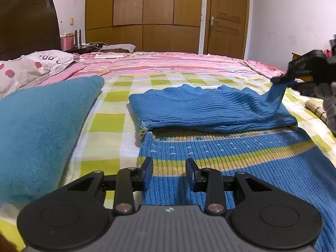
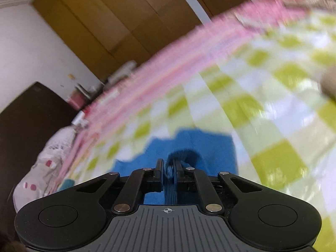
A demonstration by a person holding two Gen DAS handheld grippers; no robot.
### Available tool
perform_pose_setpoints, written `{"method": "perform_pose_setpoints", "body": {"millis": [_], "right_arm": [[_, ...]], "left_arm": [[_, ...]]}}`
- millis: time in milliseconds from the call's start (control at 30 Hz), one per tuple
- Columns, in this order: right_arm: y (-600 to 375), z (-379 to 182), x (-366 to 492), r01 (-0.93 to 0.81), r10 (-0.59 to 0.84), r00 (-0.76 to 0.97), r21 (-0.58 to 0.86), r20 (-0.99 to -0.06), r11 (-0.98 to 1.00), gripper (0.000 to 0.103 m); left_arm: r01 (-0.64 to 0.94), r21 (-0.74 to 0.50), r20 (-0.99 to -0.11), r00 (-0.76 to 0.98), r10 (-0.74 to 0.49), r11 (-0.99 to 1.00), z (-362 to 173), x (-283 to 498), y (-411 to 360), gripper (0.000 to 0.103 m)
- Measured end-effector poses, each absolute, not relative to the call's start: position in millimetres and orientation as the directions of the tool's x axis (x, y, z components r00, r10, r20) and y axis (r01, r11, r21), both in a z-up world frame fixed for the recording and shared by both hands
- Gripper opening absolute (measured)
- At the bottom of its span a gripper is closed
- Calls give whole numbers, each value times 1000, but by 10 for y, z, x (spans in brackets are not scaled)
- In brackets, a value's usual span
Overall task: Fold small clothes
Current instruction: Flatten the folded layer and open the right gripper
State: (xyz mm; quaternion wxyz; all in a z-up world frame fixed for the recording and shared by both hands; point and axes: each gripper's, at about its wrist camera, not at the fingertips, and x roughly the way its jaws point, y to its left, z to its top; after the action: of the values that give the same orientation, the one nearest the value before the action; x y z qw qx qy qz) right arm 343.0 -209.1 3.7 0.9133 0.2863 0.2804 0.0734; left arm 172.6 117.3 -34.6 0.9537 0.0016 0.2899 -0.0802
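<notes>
A small blue ribbed sweater (image 1: 210, 109) with yellow-green stripes lies on the checked sheet (image 1: 109, 126), its upper part folded over. My left gripper (image 1: 169, 173) is open and empty, low over the sweater's striped lower part. My right gripper (image 1: 281, 79) is shut on the sweater's far right corner and lifts it off the bed. In the blurred right wrist view the right gripper (image 2: 169, 171) pinches blue knit (image 2: 171, 187) above the sweater (image 2: 210, 147).
A teal pillow (image 1: 42, 130) lies left of the sweater. A spotted pillow (image 1: 31, 65) and pink striped bedding (image 1: 168, 63) lie behind. Grey cloth and a rolled mat (image 1: 317, 109) sit at the right edge. A wardrobe (image 1: 142, 14) stands behind.
</notes>
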Motion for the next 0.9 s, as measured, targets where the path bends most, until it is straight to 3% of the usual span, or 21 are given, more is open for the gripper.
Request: {"method": "perform_pose_setpoints", "body": {"millis": [67,167,367,433,500,700,767,833,900], "right_arm": [[-2130,21,3365,49,268,839,555,-474,830,9],[-2171,-164,3373,138,200,791,487,-578,863,15],[-2242,-134,3315,123,222,804,520,-551,845,16],[-2222,-93,3398,120,211,798,492,-565,862,28],[-2222,-75,3448,123,188,806,470,-561,874,32],[-2124,-167,3675,96,213,734,409,-644,907,35],[-2079,-175,3676,63,233,722,396,-652,916,33],[-2028,-138,3641,19,248,726,378,-642,925,12],[-1994,-53,3572,-16,257,750,372,-609,928,8]], "left_arm": [[152,-44,-557,817,-151,987,-356,1738,1179,39],[145,-47,-562,814,-146,988,-358,1737,1187,39],[122,-45,-553,824,-127,992,-305,1702,1190,39],[112,-54,-554,823,-123,992,-293,1707,1181,39],[107,-63,-556,822,-124,992,-290,1713,1173,39],[120,-57,-576,807,-131,991,-361,1732,1112,39],[123,-55,-580,804,-132,991,-381,1735,1106,39],[124,-54,-581,803,-132,991,-392,1738,1108,39],[124,-56,-581,803,-133,991,-393,1738,1114,39]]}}
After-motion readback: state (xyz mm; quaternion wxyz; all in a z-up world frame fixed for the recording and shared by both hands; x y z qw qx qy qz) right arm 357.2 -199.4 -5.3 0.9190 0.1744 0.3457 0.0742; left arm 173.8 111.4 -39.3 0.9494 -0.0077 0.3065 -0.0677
